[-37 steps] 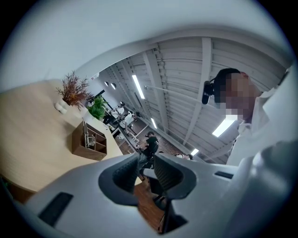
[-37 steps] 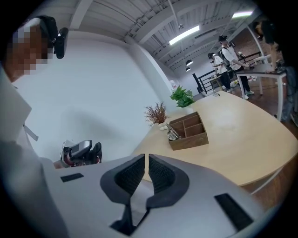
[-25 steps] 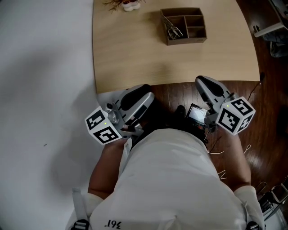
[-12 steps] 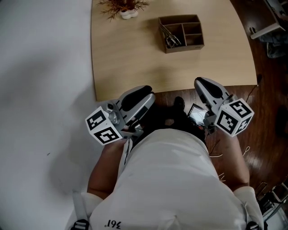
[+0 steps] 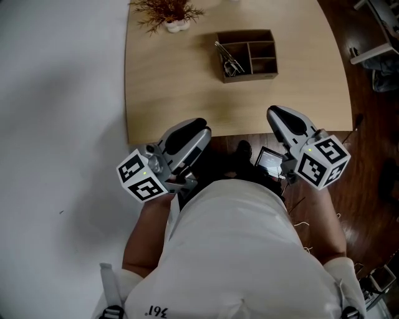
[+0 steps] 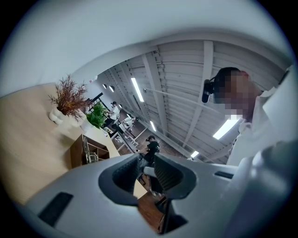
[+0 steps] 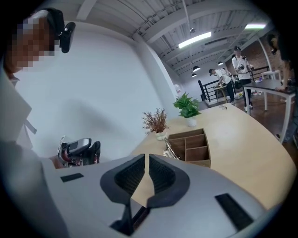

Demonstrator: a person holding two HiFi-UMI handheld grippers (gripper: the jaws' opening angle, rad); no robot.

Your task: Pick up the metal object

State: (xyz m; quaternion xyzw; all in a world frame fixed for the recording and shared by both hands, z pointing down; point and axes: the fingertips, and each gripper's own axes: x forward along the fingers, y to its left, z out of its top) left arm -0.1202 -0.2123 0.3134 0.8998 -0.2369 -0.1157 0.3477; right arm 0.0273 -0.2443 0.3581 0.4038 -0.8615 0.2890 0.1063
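Note:
The metal object (image 5: 229, 59) is a bunch of thin metal pieces lying in the left compartment of a brown wooden organizer box (image 5: 249, 32) on the far part of the light wooden table (image 5: 181, 87). Both grippers hang before the table's near edge, well short of the box. My left gripper (image 5: 193, 132) has a narrow gap between its pads and holds nothing. My right gripper (image 5: 278, 115) is shut and empty. The right gripper view shows the box (image 7: 198, 162) and the metal object (image 7: 170, 149) ahead. The left gripper view has the box (image 6: 77, 155) to the left of its jaws.
A dried twig plant in a white vase (image 5: 168, 14) stands at the table's far left, with a green potted plant (image 7: 187, 108) behind it. A small device with a screen (image 5: 269, 161) sits by my waist. Dark wooden floor (image 5: 368, 124) lies to the right. People stand far off.
The table and box have slid lower and nearer in the head view, and more of the twig plant shows. Both grippers have edged slightly toward the table edge.

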